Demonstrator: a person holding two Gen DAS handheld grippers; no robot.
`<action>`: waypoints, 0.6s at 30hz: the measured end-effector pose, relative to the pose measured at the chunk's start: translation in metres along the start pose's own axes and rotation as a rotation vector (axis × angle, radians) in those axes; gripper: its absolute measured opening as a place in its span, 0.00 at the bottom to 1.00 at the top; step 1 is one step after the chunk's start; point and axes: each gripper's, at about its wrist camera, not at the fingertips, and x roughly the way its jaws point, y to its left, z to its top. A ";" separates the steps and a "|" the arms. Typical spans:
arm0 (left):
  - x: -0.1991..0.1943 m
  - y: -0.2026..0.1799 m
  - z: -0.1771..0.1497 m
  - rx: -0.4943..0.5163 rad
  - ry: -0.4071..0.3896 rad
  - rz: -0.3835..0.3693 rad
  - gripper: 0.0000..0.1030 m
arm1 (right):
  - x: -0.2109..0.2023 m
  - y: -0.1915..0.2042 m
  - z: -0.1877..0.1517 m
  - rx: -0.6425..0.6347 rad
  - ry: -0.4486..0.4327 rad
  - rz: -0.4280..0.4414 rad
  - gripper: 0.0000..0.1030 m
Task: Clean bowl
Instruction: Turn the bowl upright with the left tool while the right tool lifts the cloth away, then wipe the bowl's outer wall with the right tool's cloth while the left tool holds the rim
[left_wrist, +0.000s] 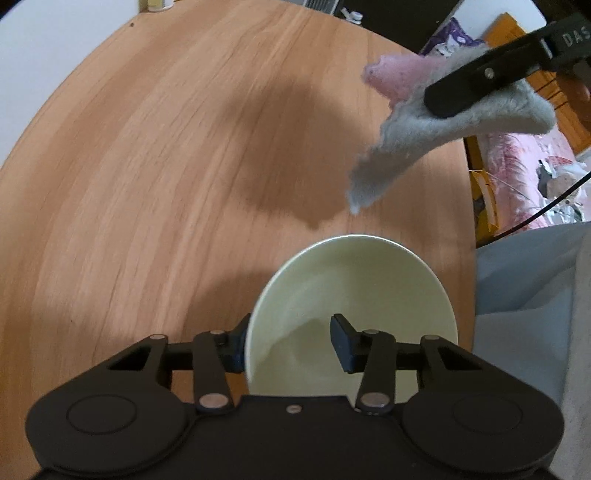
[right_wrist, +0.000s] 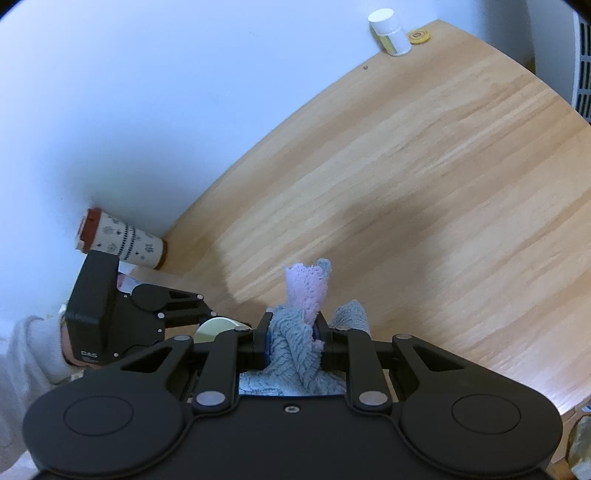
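Wooden table (left_wrist: 147, 166), rounded edge, pale wall behind. Pale cream bowl (left_wrist: 351, 306) near the table's right edge in the left wrist view, tipped up on edge, inside facing the camera. Left gripper (left_wrist: 291, 343) straddling the bowl's rim: one pad outside the wall at left, the other inside the hollow; pads drawn in on the rim, pinching it. In the right wrist view the same bowl (right_wrist: 216, 326) only a sliver, held in the left gripper (right_wrist: 212, 315) at lower left, a light sleeve (right_wrist: 26, 354) behind that tool. Right gripper (right_wrist: 293, 339) pressed together on a fluffy cloth (right_wrist: 295, 343), grey-blue with a pink patch; pink tuft poking up past the fingertips, grey folds spilling below. From the left wrist view, right gripper (left_wrist: 476, 88) up and right of the bowl, cloth (left_wrist: 424, 129) dangling from it, lowest corner hanging above the bowl's far rim, not touching. Patterned paper cup (right_wrist: 122, 242) with brown lid by the wall. White-capped jar (right_wrist: 389, 33) and small yellow disc (right_wrist: 419, 37) at the far table corner. Clutter beyond the table, blurred.
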 end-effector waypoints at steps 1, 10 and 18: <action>-0.001 0.003 -0.002 -0.020 -0.006 -0.001 0.16 | 0.001 0.001 -0.001 0.006 -0.002 0.001 0.23; -0.017 0.000 -0.035 -0.280 -0.132 0.093 0.10 | 0.009 0.008 0.002 -0.004 0.034 0.060 0.22; -0.035 -0.033 -0.078 -0.611 -0.358 0.269 0.08 | 0.022 0.020 0.025 -0.083 0.099 0.100 0.21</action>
